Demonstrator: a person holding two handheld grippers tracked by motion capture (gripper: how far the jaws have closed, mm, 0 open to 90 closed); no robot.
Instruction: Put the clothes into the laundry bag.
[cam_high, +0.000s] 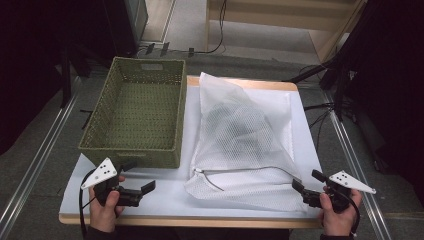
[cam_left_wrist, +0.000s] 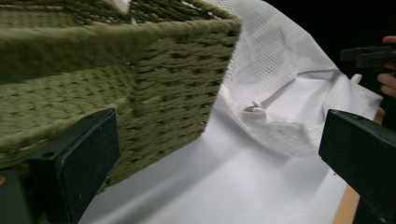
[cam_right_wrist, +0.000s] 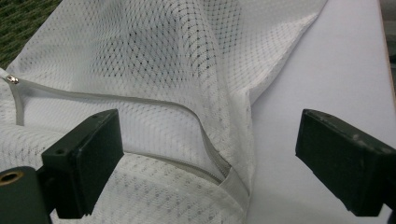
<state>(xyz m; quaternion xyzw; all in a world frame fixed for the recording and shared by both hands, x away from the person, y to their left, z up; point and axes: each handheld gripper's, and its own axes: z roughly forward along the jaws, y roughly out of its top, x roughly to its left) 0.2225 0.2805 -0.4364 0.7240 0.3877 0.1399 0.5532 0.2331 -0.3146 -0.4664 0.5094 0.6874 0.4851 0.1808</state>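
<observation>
A white mesh laundry bag (cam_high: 240, 135) lies on the table right of centre, with dark items showing through it. Its zipper (cam_high: 240, 171) runs open along the near end, the pull (cam_right_wrist: 12, 80) at the left. An empty green woven basket (cam_high: 135, 110) stands to the bag's left. My left gripper (cam_high: 139, 176) is open just in front of the basket's near right corner (cam_left_wrist: 154, 84), holding nothing. My right gripper (cam_high: 307, 179) is open at the bag's near right corner, its jaws either side of the zipper's end (cam_right_wrist: 219, 170) without touching the mesh (cam_right_wrist: 177, 60).
A white sheet (cam_high: 165, 200) covers the wooden table, whose front edge (cam_high: 200, 221) runs just ahead of both hands. Floor rails (cam_high: 35, 165) flank the table. Cables and stands lie on the floor beyond the far edge (cam_high: 320, 75).
</observation>
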